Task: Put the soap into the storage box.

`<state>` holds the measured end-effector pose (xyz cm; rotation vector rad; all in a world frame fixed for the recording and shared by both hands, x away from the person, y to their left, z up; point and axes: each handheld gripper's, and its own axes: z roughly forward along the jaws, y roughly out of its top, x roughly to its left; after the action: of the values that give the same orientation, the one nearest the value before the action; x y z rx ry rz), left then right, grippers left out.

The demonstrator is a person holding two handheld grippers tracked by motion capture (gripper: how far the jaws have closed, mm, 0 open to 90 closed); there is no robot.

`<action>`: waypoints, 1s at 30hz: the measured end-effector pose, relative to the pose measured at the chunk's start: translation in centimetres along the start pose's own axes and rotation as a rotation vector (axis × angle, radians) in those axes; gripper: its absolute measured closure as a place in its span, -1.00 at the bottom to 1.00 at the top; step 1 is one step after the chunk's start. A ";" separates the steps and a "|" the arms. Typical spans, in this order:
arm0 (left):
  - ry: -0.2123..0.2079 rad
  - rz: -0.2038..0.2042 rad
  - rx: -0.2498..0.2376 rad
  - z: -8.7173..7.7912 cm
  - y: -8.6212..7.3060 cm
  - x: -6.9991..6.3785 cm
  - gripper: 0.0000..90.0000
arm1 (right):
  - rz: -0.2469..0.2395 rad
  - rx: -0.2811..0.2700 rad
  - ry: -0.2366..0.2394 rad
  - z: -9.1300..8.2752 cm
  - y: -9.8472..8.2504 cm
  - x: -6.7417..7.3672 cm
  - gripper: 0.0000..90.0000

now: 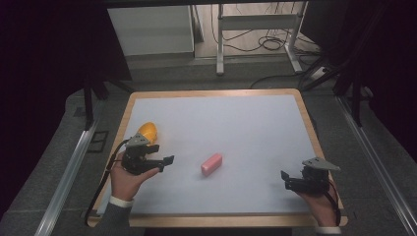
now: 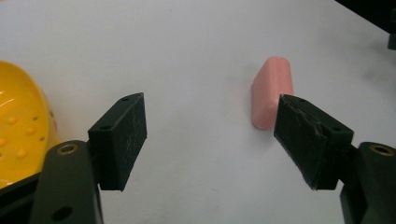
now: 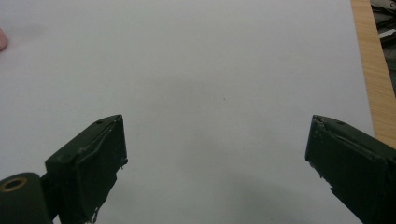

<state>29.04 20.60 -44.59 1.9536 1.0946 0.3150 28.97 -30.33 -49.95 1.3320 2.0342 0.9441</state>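
While nothing is held, both grippers stand over the white worktop with jaws apart.

Item 1: pink oblong block of soft-looking material, lying flat and alone near the worktop's centre, toward six o'clock; long axis runs from seven to one o'clock. It lies free on all sides, presumably so that jaws can close across its narrow width.

Item 2: left gripper, at about eight o'clock on the worktop, jaws spread wide and empty, aimed toward the block. In the left gripper view the block sits just beyond the right-hand jaw, not between the two; judged to be lining up for a grasp.

Item 3: yellow rounded plastic shell with raised dots, just beside the left gripper at its far side, untouched.

Item 4: right gripper, at four o'clock, jaws apart over bare surface, well apart from the block; judged idle.
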 end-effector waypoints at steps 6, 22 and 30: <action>0.000 0.015 0.007 0.3 0.9 -0.5 -0.42 | -0.001 0.003 0.002 0.1 0.0 0.0 -0.89; -0.034 0.060 0.085 3.1 2.3 -2.0 -0.43 | -0.010 0.012 -0.002 0.3 -0.2 0.0 -0.88; -0.054 0.086 0.130 4.5 2.6 -3.3 -0.44 | -0.016 0.021 -0.006 0.4 -0.3 0.1 -0.88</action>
<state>31.22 14.84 -44.70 2.1156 1.0204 0.2409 29.11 -30.22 -50.42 1.3258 2.0522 0.9128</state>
